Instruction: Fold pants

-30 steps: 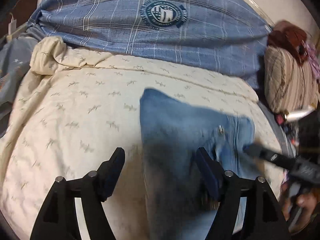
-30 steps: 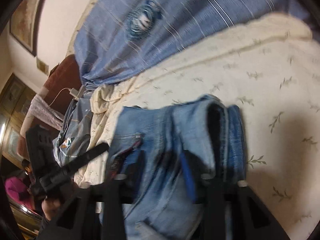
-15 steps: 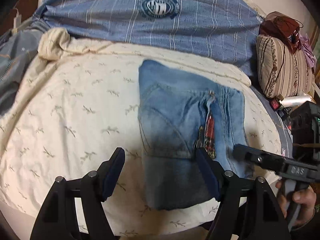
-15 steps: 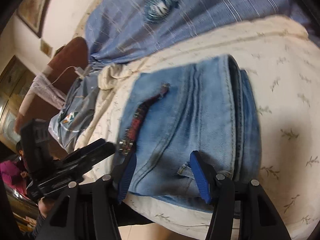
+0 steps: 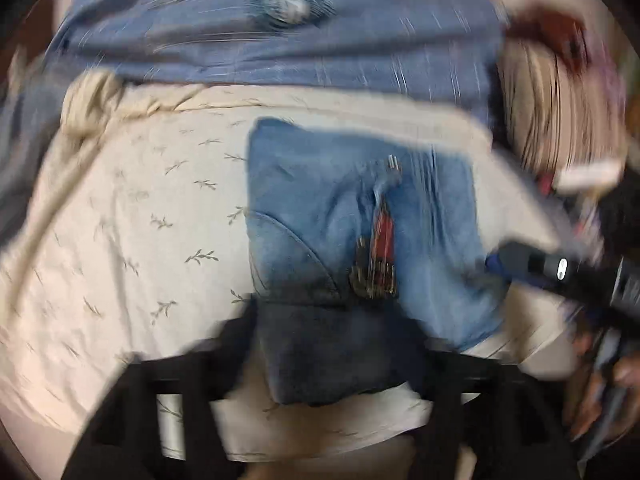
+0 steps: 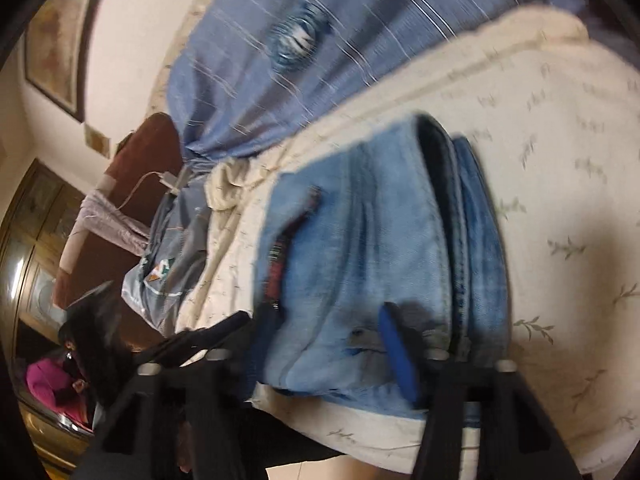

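Observation:
The blue jeans (image 5: 320,216) lie folded in a thick rectangle on the cream leaf-print bedspread (image 5: 132,216), with a red label at the waistband. In the right wrist view the jeans (image 6: 360,256) show their stacked folded edge. My left gripper (image 5: 332,332) is open and empty, just short of the near edge of the jeans. My right gripper (image 6: 324,336) is open and empty, its blue-padded fingers over the near edge of the jeans. The right gripper also shows in the left wrist view (image 5: 560,272), beside the jeans' right edge. Both views are motion-blurred.
A blue striped cover (image 5: 280,40) lies across the far side of the bed. A striped pillow (image 5: 560,112) sits at the right. A wooden headboard (image 6: 132,184) and a framed picture (image 6: 56,40) stand left of the bed. The bed's near edge runs just under the jeans.
Both grippers have pulled back from the folded jeans and lifted, so the whole folded stack is in view. The jeans stay in place. Both jaws remain open.

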The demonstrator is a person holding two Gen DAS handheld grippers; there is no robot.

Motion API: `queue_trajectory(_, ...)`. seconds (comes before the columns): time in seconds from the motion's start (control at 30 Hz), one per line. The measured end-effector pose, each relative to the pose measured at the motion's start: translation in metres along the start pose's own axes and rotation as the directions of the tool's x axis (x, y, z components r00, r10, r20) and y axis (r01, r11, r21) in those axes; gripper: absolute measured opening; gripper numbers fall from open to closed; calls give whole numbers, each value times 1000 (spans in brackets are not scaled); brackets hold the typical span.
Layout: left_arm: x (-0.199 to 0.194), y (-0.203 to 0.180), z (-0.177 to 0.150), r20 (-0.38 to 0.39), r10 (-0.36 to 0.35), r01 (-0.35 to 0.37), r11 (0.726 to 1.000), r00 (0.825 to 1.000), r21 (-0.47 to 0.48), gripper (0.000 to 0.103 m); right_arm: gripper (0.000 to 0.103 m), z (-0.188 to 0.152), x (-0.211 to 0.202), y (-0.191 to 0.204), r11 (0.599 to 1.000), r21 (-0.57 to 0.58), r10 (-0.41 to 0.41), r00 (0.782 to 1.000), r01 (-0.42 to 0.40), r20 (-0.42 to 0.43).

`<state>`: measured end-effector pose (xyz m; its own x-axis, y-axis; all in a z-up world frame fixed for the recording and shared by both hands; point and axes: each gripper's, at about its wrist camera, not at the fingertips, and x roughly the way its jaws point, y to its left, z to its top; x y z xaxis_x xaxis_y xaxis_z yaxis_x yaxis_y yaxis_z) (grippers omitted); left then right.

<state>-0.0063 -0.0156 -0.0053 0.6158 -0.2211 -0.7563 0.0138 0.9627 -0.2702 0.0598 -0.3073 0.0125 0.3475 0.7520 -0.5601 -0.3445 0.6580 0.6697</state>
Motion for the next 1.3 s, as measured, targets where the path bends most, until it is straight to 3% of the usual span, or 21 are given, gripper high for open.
queue_trajectory(0.07, -8, 14, 2, 37, -22, 25, 996, 999, -84, 79, 61, 5, -7, 10, 1000, -21, 14, 1000, -14, 14)
queue_trajectory(0.13, -3, 23, 2, 9, -57, 57, 989, 998, -134, 79, 63, 8, -6, 15, 999, -35, 27, 1000, -27, 11)
queue_trajectory(0.23, 19, 34, -6, -65, -99, 84, 977, 993, -194, 79, 63, -3, 29, -3, 995, -36, -94, 988, 90, -120)
queue_trajectory(0.27, 26, 34, -9, -96, -99, 78, 976, 990, -202, 78, 61, -8, 33, -13, 993, -33, -117, 988, 114, -106)
queue_trajectory(0.33, 33, 31, -15, -109, -115, 94, 980, 987, -177, 59, 42, -8, 27, -26, 992, 26, -123, 990, 125, -72)
queue_trajectory(0.4, 26, 18, -14, -98, -72, 62, 993, 993, -105, 28, 42, -6, 25, -31, 993, 55, -97, 992, 102, -81)
queue_trajectory(0.5, 21, -4, -14, -84, 45, -43, 999, 995, 17, 23, 42, -4, 26, -25, 993, 9, -120, 988, 122, -100)
queue_trajectory(0.63, 24, -25, -23, -54, 169, -159, 975, 984, 157, 24, 42, -7, 34, -11, 986, -48, -161, 983, 157, -91)
queue_trajectory(0.73, 21, -19, -18, -63, 144, -135, 983, 988, 125, 29, 47, -8, 31, -8, 981, -72, -185, 979, 179, -86)
queue_trajectory(0.83, 9, -6, -12, -48, 130, -126, 989, 990, 73, 59, 66, -6, 20, 2, 988, -65, -146, 987, 141, -72)
queue_trajectory(0.87, 4, -2, -11, -32, 128, -126, 990, 991, 64, 69, 68, -5, 14, 4, 990, -61, -129, 990, 126, -55)
queue_trajectory(1.0, -4, 2, -9, 0, 135, -135, 989, 991, 61, 71, 72, 0, -4, 7, 996, -21, -89, 996, 89, 2)
queue_trajectory(1.3, 4, 11, -4, -20, 128, -127, 991, 992, 44, 75, 77, 6, -23, -36, 980, 133, -150, 989, 147, 10)
